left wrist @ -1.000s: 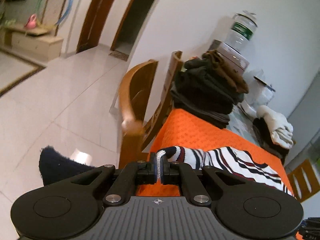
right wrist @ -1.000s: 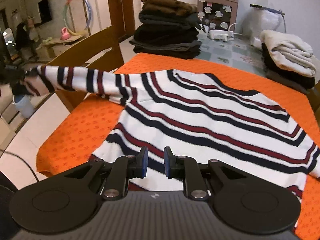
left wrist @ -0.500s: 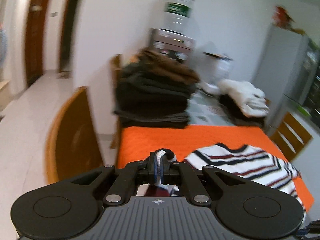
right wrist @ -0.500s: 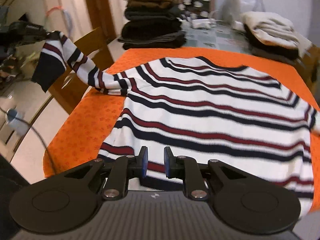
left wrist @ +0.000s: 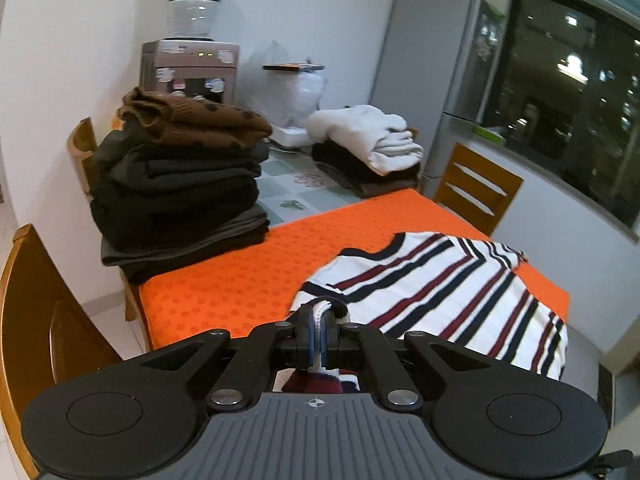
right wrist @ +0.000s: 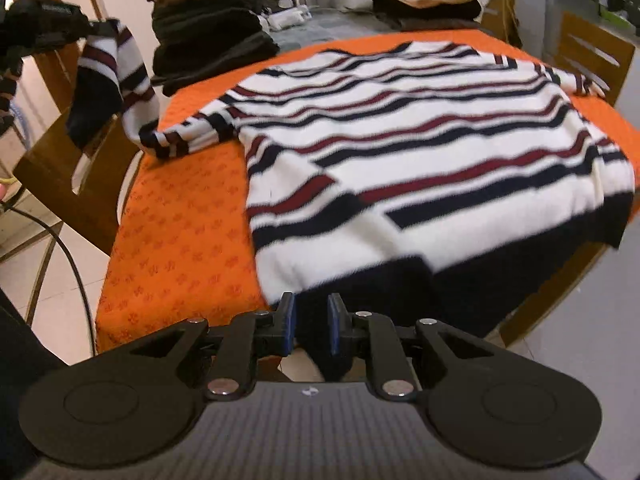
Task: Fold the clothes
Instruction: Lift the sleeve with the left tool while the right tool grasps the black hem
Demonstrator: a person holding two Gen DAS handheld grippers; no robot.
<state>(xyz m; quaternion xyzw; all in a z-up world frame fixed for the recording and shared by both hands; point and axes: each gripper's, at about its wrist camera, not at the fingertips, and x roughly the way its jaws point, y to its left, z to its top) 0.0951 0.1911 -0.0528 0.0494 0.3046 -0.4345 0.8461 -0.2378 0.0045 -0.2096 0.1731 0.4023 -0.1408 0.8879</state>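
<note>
A white sweater with navy and dark red stripes (right wrist: 400, 140) lies spread on the orange cloth (right wrist: 180, 240), its navy hem hanging over the near table edge. My left gripper (left wrist: 317, 322) is shut on the sweater's left sleeve, whose knit bulges out above and below the pads. In the right wrist view that sleeve (right wrist: 120, 68) hangs lifted beyond the table's left edge from the left gripper (right wrist: 94, 26). My right gripper (right wrist: 311, 320) is low at the near edge, its jaws slightly apart. The dark hem shows in the gap, and the pads do not press on it.
A stack of dark folded clothes with a brown knit on top (left wrist: 176, 200) stands at the back left. A white and dark pile (left wrist: 368, 140) lies at the back right. Wooden chairs (left wrist: 40, 320) (left wrist: 476, 188) flank the table. A cable (right wrist: 72, 260) hangs at the left.
My left gripper has carried the sleeve up from far out to the left toward the table. My right gripper has dropped to the sweater's hem at the near edge.
</note>
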